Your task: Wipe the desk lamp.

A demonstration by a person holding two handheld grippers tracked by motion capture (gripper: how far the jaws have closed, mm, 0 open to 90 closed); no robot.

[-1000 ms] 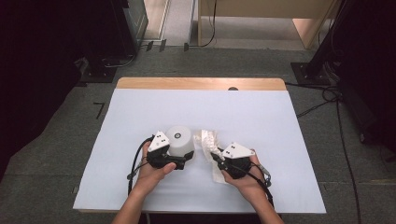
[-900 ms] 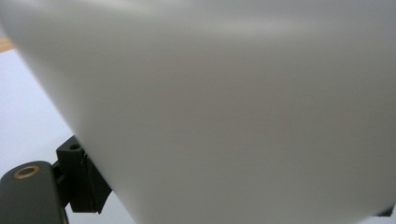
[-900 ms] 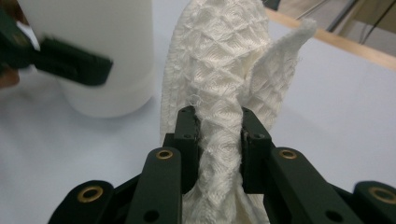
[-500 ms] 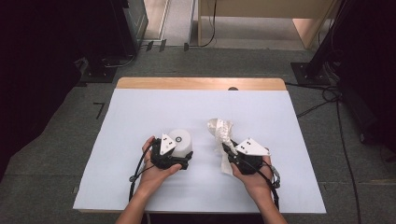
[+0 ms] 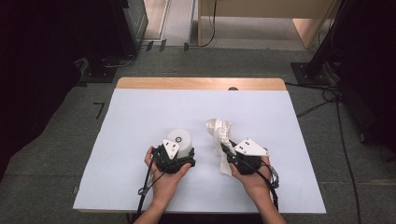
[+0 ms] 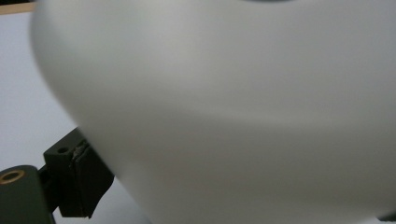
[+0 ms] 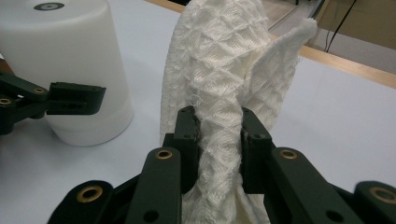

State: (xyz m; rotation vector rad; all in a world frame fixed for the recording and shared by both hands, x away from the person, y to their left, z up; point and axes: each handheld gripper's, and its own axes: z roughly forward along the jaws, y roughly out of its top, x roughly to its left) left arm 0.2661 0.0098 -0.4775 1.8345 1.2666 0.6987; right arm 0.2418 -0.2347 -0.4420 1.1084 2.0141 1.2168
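On the table (image 5: 140, 112), the canister (image 5: 180, 138) stands left of the cloth (image 5: 219, 130), the two apart, both on the near half. The left gripper (image 5: 180, 151) sits just before the canister, jaws on either side of it; the right gripper (image 7: 218, 135) sits before the cloth, which rises upright between its jaws, the canister off to its left

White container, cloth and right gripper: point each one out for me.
white container (image 5: 180, 138), high view, on its flat top.
cloth (image 7: 224, 70), right gripper view, on its waffle weave above the jaws.
right gripper (image 7: 218, 135), right gripper view, between its jaws' tips.
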